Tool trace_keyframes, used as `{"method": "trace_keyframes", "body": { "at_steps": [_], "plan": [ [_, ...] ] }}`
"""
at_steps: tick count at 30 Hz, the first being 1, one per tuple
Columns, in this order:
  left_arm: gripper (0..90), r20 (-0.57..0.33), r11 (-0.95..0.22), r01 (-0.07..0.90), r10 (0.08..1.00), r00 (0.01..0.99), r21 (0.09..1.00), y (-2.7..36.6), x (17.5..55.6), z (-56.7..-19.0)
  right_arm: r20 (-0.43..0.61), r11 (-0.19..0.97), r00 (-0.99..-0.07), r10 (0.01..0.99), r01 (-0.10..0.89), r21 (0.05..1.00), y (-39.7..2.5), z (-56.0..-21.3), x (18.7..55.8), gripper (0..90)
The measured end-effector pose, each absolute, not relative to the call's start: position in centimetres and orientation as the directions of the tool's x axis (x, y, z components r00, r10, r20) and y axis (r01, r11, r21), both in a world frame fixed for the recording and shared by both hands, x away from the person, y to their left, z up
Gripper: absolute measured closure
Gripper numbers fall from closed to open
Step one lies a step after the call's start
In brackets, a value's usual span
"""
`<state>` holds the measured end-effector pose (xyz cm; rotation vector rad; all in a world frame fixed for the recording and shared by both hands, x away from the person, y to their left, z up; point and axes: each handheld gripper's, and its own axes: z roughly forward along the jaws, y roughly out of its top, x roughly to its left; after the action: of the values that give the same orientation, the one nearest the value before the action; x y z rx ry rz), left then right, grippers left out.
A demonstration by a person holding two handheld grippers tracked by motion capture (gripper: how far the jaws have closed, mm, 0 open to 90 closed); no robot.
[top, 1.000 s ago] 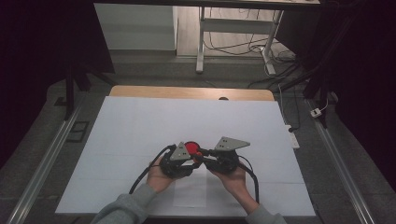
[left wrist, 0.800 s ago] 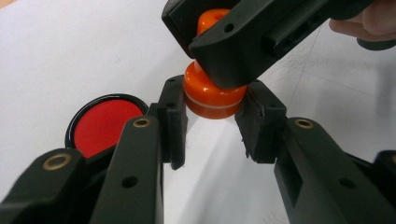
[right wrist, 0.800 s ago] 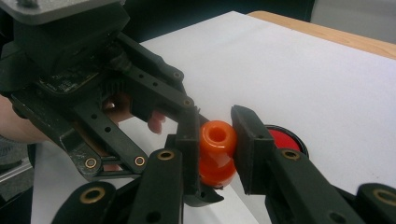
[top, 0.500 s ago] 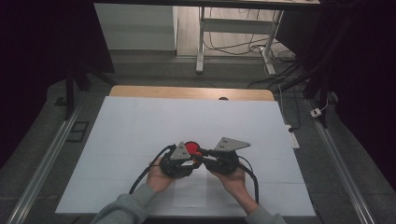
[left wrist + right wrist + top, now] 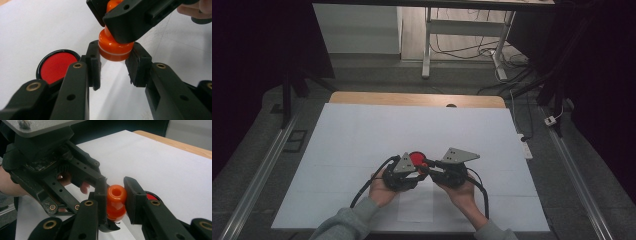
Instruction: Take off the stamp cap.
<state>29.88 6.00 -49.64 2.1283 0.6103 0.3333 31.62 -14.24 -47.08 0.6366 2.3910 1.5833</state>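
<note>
An orange knob-shaped piece [image 5: 113, 51] with a wide base and a hole in its top [image 5: 116, 193] hangs just above the white sheet. My right gripper [image 5: 116, 195] is shut on its upper part. My left gripper [image 5: 113, 63] meets it from the opposite side, its pads [image 5: 93, 62] pressed against the two sides of the base. In the high view the left gripper [image 5: 418, 171] and the right gripper [image 5: 430, 164] touch tip to tip near the table's front middle. A red disc with a black rim [image 5: 416, 158] [image 5: 58, 65] lies flat on the sheet just beyond the jaws.
A white sheet [image 5: 412, 125] covers the table, and a strip of wood [image 5: 412, 98] shows along the far edge. Black cables [image 5: 367, 187] trail from both grippers toward the front edge. Metal rails [image 5: 257, 180] run along both sides of the table.
</note>
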Motion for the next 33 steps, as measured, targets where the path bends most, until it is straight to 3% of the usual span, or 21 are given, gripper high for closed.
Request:
{"method": "trace_keyframes", "body": {
  "at_steps": [18,20,21,23,25,33],
  "plan": [
    [65.9,0.034,-0.516,0.292,0.532,0.846,0.806,6.1,29.7,-49.5,0.071,0.311,-0.882,0.465,0.238,0.920,-14.2,-47.3,31.4,72.4],
    [66.0,0.042,-0.544,0.300,0.528,0.848,0.784,6.0,29.8,-49.6,0.070,0.313,-0.883,0.464,0.238,0.919,-14.2,-47.3,31.4,72.4],
    [66.0,0.081,-0.616,0.294,0.506,0.859,0.731,5.8,29.7,-50.8,0.050,0.257,-0.856,0.515,0.209,0.943,-14.8,-46.8,31.2,72.5],
    [65.9,0.035,-0.562,0.303,0.512,0.858,0.770,6.1,29.6,-50.7,0.046,0.228,-0.845,0.532,0.196,0.954,-16.2,-45.4,31.6,72.5],
    [65.8,0.082,-0.569,0.259,0.503,0.860,0.780,5.9,29.2,-49.6,0.019,0.241,-0.840,0.542,0.177,0.954,-17.0,-45.1,31.4,72.5],
    [65.5,0.078,-0.551,0.261,0.517,0.852,0.793,6.9,29.3,-49.5,0.043,0.257,-0.851,0.523,0.206,0.944,-17.2,-45.5,31.6,72.3]
  ]
}}
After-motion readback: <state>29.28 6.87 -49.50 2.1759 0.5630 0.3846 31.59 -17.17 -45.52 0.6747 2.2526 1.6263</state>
